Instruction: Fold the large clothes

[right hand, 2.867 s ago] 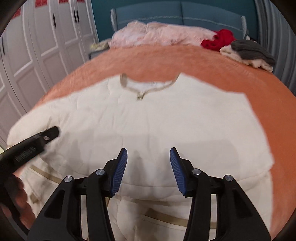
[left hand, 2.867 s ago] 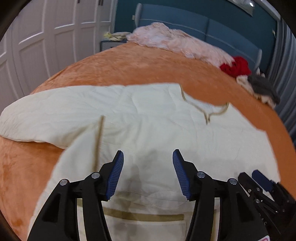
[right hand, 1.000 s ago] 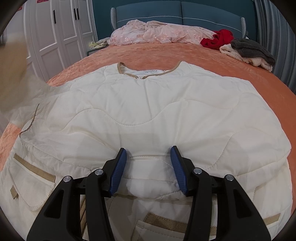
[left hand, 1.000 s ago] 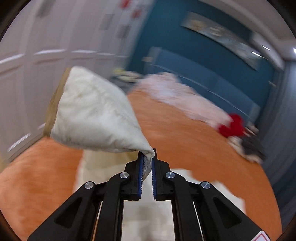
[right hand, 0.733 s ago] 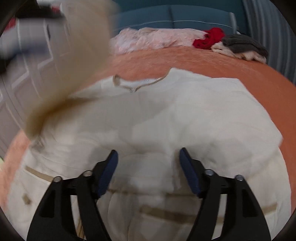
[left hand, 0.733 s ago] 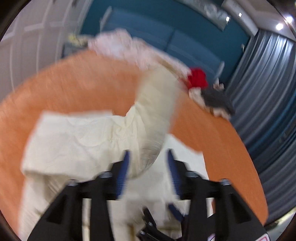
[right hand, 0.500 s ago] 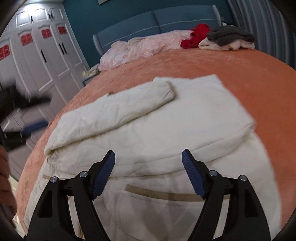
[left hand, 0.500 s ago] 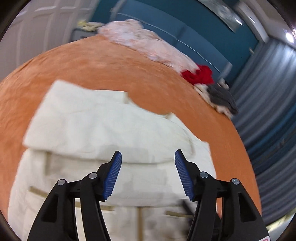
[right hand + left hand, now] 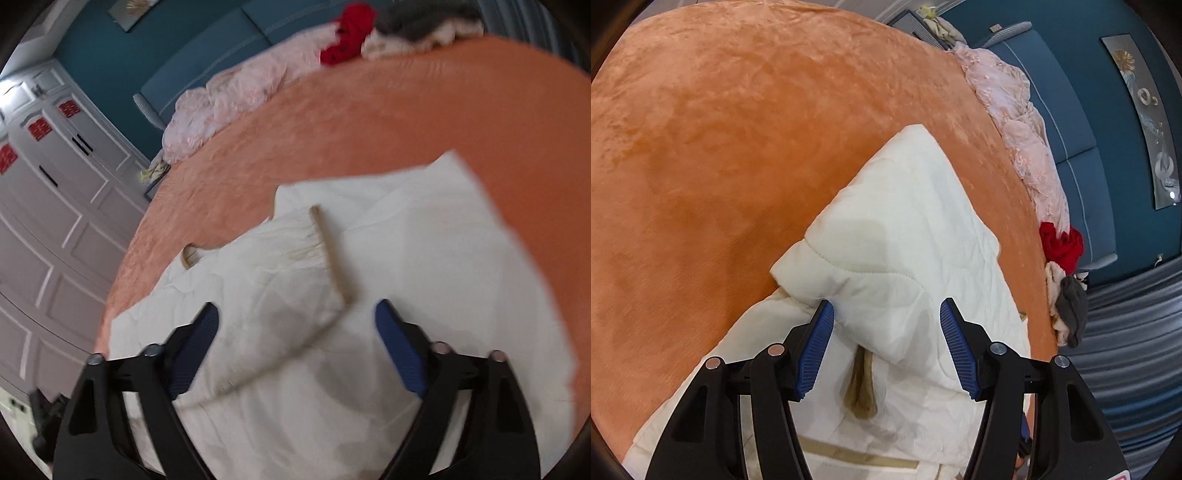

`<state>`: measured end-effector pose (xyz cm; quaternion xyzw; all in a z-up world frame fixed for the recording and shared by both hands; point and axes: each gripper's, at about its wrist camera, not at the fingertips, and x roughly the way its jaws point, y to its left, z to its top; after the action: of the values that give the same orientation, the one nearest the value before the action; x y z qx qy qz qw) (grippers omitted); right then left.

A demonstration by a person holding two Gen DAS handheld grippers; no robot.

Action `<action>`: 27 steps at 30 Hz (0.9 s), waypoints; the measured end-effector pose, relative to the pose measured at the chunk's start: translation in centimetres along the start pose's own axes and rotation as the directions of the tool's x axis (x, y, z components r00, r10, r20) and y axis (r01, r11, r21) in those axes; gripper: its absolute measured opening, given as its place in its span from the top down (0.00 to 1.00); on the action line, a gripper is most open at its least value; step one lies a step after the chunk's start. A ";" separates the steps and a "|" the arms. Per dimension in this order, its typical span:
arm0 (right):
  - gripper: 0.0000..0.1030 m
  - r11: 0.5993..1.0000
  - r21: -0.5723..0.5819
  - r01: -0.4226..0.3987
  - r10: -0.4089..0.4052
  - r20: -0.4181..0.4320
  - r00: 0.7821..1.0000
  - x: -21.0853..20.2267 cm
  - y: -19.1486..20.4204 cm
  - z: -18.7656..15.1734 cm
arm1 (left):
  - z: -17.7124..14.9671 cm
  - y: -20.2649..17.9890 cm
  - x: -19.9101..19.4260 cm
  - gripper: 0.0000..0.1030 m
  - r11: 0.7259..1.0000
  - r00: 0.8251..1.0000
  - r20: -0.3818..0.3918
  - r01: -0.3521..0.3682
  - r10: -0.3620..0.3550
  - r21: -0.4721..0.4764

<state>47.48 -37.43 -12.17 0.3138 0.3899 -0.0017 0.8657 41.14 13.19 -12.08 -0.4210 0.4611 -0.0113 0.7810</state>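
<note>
A cream quilted jacket (image 9: 916, 236) with tan trim lies spread on the orange bed cover (image 9: 720, 147). One sleeve is folded across its body, and the tan cuff (image 9: 332, 254) rests on the chest. My left gripper (image 9: 886, 314) hovers open just above the folded shoulder, and its pads touch nothing. In the right wrist view the jacket (image 9: 424, 240) is blurred. My right gripper (image 9: 297, 314) stands wide with its jaws closing. The folded sleeve (image 9: 280, 288) lies below the gap, and the pads are clear of it.
At the head of the bed lie a pink blanket (image 9: 1015, 110), a red garment (image 9: 1062, 243) and grey and cream clothes (image 9: 1069, 306), against a blue headboard (image 9: 1071, 122). White wardrobe doors (image 9: 48, 221) stand to the left. Grey curtains (image 9: 1126, 350) hang on the right.
The left gripper opened and let go of the sleeve, which now lies across the jacket's body. It then dropped toward the jacket. The right gripper widened and swung sideways, and both views have rolled.
</note>
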 end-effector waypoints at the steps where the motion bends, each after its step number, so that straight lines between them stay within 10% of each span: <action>1: 0.55 1.000 0.016 0.003 -0.003 -0.025 1.000 0.8 0.2 0.0 | 0.1 0.0 0.3 0.44 1.000 1.000 -0.010 -0.009 0.009 -0.001; 2: 0.93 1.000 0.030 0.000 0.001 -0.038 0.999 1.2 0.5 0.1 | 0.3 -0.2 0.6 0.44 1.000 1.000 -0.019 -0.013 0.013 -0.010; 3: 0.96 0.999 0.037 -0.035 0.037 -0.043 0.998 1.0 1.0 0.0 | 0.5 -0.2 0.8 0.47 1.000 1.000 -0.020 -0.014 0.013 -0.026; 9: 0.96 0.981 -0.156 -0.112 0.138 0.171 0.975 -10.4 3.7 -2.8 | 0.1 -0.5 0.2 0.91 0.987 0.996 -0.026 -0.077 0.082 0.140; 15: 0.96 0.937 -0.310 0.159 -0.149 0.057 0.987 -6.2 1.4 -8.1 | -2.8 -1.8 1.4 0.92 0.916 0.973 0.067 -0.230 0.220 0.328; 23: 0.78 0.940 -0.286 0.184 -0.183 0.033 0.983 -6.5 0.0 -9.3 | -4.5 -3.4 1.8 0.91 0.799 0.929 0.186 -0.371 0.321 0.473; 27: 0.66 0.925 -0.279 0.258 -0.214 0.179 0.960 -11.6 1.1 -9.1 | -5.0 -4.5 -1.3 0.90 0.778 0.925 0.241 -0.377 0.293 0.503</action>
<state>33.52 -34.39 -8.32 0.1289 0.3566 -0.0699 0.9227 38.46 7.59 -9.24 -0.0946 0.4469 0.0300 0.8891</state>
